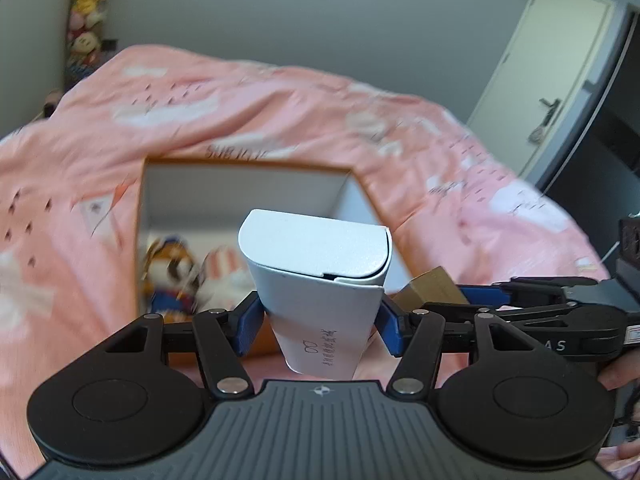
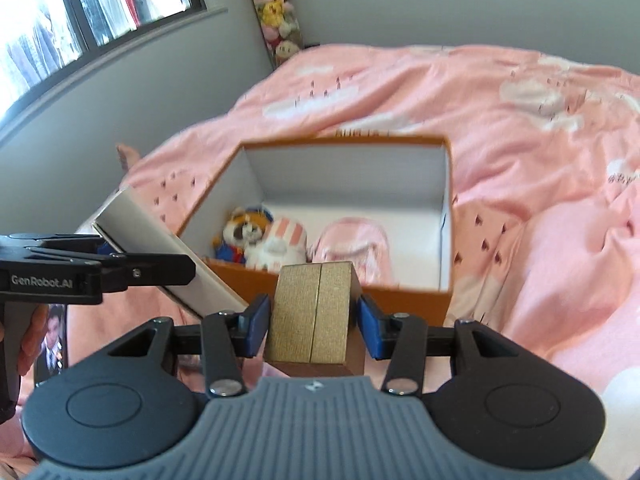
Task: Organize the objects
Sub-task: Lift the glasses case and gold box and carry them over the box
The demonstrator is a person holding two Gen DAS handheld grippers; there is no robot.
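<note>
My left gripper (image 1: 320,326) is shut on a white carton (image 1: 320,276) with rounded edges, held in the air in front of the open orange box (image 1: 248,166). My right gripper (image 2: 312,330) is shut on a gold block (image 2: 314,312), its blue pads pressing both sides, just before the orange box's (image 2: 344,142) near wall. Inside the box lie a tiger plush (image 2: 242,234), a pink-striped white plush (image 2: 280,242) and a pink fabric item (image 2: 352,244). In the right wrist view the left gripper (image 2: 104,268) and white carton (image 2: 160,256) sit at the left. The gold block (image 1: 432,288) shows in the left wrist view too.
The box sits on a bed under a pink quilt (image 2: 500,128) with white cloud prints. A column of plush toys (image 2: 276,12) hangs in the room's corner by a window (image 2: 60,20). A white door (image 1: 540,80) stands at the right. A hand (image 2: 30,340) holds the left gripper's handle.
</note>
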